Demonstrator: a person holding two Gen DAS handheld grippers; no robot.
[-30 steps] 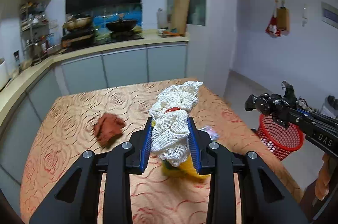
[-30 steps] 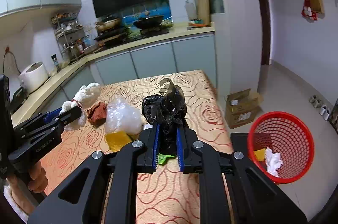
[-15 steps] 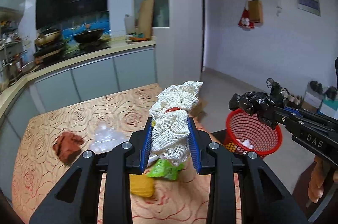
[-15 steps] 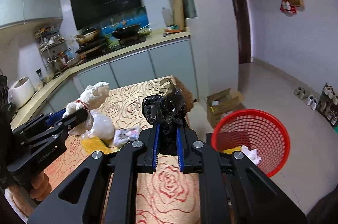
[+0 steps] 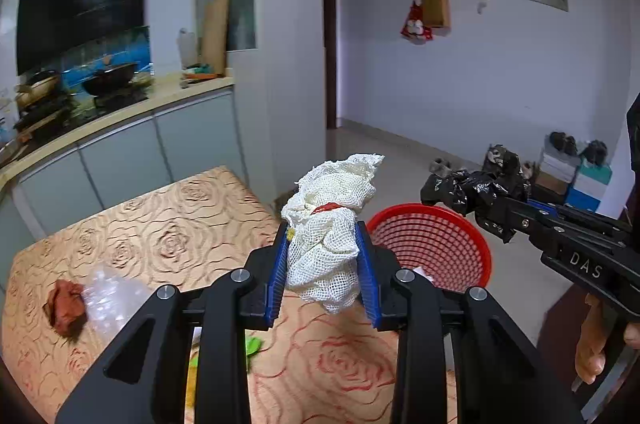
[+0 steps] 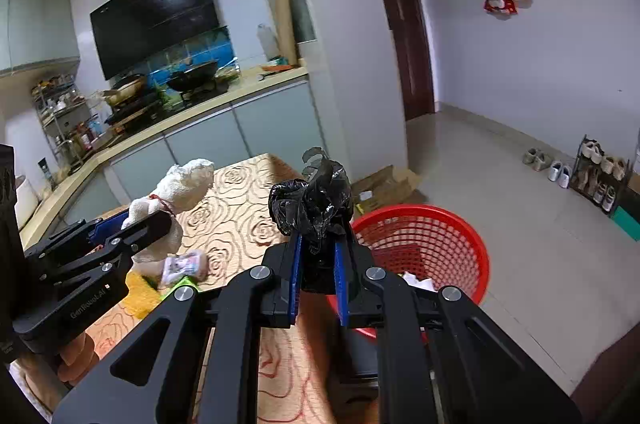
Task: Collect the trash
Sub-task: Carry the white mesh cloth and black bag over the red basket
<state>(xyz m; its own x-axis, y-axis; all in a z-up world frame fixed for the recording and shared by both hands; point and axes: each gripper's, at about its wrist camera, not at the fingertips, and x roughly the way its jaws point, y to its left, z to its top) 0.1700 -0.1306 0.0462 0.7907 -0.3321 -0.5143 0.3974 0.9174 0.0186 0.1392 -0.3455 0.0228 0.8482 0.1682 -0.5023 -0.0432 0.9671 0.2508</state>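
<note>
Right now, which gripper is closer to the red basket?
Right. The right gripper, shut on the black bag, sits at the red basket's near rim. The left gripper, holding the white net bundle, hangs over the table, farther away.

Both grippers swung from table toward red basket (image 6: 436, 244) (now nearer), loads unchanged.

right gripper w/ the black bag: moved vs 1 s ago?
Yes. The right gripper, shut on the black bag, has swung right off the table; the red basket now sits just behind it.
</note>
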